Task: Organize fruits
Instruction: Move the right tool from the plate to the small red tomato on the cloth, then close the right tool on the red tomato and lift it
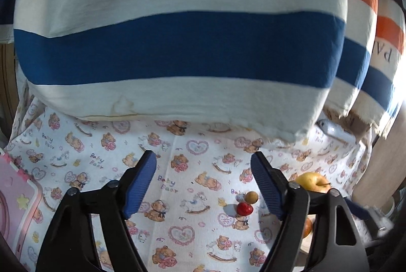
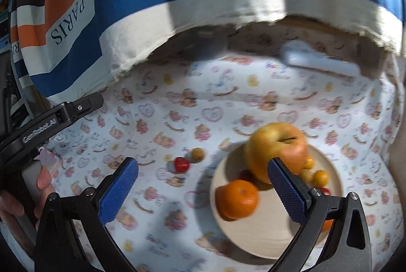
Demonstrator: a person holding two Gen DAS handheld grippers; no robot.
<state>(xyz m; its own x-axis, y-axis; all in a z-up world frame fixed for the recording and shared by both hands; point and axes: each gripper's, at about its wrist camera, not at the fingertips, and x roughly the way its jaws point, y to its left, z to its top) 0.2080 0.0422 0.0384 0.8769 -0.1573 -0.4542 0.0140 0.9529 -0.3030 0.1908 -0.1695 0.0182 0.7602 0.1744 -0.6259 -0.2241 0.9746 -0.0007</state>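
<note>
Left wrist view: left gripper (image 1: 204,165) jaws apart, nothing btwn pads, over the teddy-print cloth (image 1: 177,170). Small red fruit (image 1: 244,208) and small tan fruit (image 1: 251,197) touching, on cloth just inside the right finger. Yellow apple (image 1: 313,181) half hidden behind that finger; plate under it mostly cut off. Striped PARIS fabric (image 1: 177,43) filling upper frame.

Right wrist view: right gripper (image 2: 203,183) wide, empty. Shows whole plate (image 2: 253,241) w/ apple, orange (image 2: 237,198), several small fruits, blurred. Hand (image 2: 30,188) on left gripper's handle at left edge. White object (image 2: 319,61) at back, too blurred to ID.

Left claw (image 1: 204,161) and right claw (image 2: 203,170) both agape, empty.
</note>
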